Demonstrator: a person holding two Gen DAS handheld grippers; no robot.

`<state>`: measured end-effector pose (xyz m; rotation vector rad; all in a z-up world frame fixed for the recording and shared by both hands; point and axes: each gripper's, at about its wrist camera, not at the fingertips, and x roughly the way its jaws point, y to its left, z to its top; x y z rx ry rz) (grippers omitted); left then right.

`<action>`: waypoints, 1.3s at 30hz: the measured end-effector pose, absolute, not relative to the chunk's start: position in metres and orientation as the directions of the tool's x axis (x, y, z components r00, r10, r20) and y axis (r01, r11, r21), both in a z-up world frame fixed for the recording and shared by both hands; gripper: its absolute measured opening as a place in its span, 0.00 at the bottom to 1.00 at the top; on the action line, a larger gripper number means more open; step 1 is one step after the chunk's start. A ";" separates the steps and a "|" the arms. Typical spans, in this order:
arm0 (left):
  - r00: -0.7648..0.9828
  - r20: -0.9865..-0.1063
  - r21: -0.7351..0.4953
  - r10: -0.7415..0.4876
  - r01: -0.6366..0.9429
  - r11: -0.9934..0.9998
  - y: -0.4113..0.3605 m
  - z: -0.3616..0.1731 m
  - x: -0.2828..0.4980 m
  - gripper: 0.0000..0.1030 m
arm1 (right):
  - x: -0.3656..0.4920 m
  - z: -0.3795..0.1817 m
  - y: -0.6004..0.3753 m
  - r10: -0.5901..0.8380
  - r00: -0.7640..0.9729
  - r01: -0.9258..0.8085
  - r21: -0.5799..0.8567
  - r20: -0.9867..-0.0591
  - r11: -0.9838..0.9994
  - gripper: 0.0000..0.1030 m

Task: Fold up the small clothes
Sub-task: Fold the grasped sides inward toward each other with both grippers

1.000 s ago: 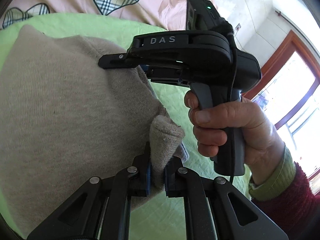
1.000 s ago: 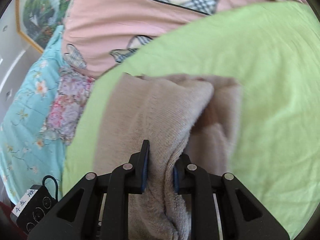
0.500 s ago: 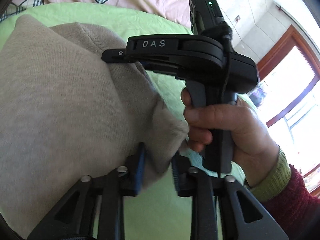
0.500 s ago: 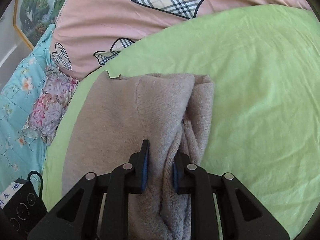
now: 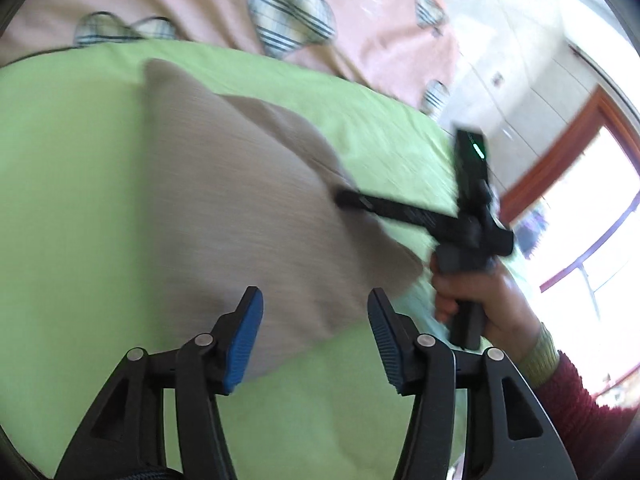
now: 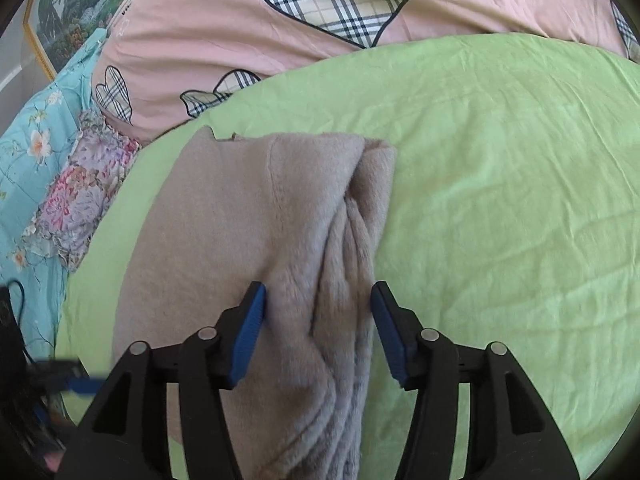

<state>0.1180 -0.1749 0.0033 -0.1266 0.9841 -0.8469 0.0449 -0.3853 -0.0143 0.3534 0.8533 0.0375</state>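
A beige knit garment [image 5: 240, 208] lies folded on the green sheet [image 5: 72, 200]. My left gripper [image 5: 316, 336] is open and empty, its blue pads just above the garment's near corner. In the right wrist view the same garment [image 6: 260, 220] lies with a bunched fold along its right edge. My right gripper [image 6: 318, 332] is open, its pads on either side of that fold, gripping nothing. The right gripper also shows in the left wrist view [image 5: 440, 224], held by a hand at the garment's right edge.
A pink quilt with plaid hearts [image 6: 320, 20] lies beyond the green sheet [image 6: 500, 200]. A floral blue cloth [image 6: 48, 180] is at the left. A black device with a cable [image 6: 12, 320] sits at the lower left. A window with a wooden frame [image 5: 580, 200] is on the right.
Both grippers have opened and let go of the garment. The left gripper has pulled back and risen; the garment now lies flat on the sheet.
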 end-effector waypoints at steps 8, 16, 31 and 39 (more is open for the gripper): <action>0.303 -0.736 -0.442 -0.606 0.463 0.768 -0.159 -0.020 0.159 0.70 | 0.042 -0.022 -0.397 0.228 0.654 0.137 0.409 -0.722 0.902 0.65; 0.209 -0.750 -0.514 -0.628 0.413 0.752 -0.177 -0.056 0.203 0.79 | 0.062 -0.032 -0.398 0.307 0.642 0.138 0.500 -0.702 0.855 0.65; 0.215 -0.685 -0.571 -0.696 0.436 0.696 -0.169 -0.052 0.198 0.39 | 0.051 -0.017 -0.377 0.359 0.666 0.078 0.540 -0.654 0.838 0.33; 0.299 -0.690 -0.496 -0.659 0.468 0.731 -0.091 -0.011 0.139 0.38 | 0.023 -0.018 -0.304 0.443 0.678 -0.019 0.588 -0.587 0.809 0.33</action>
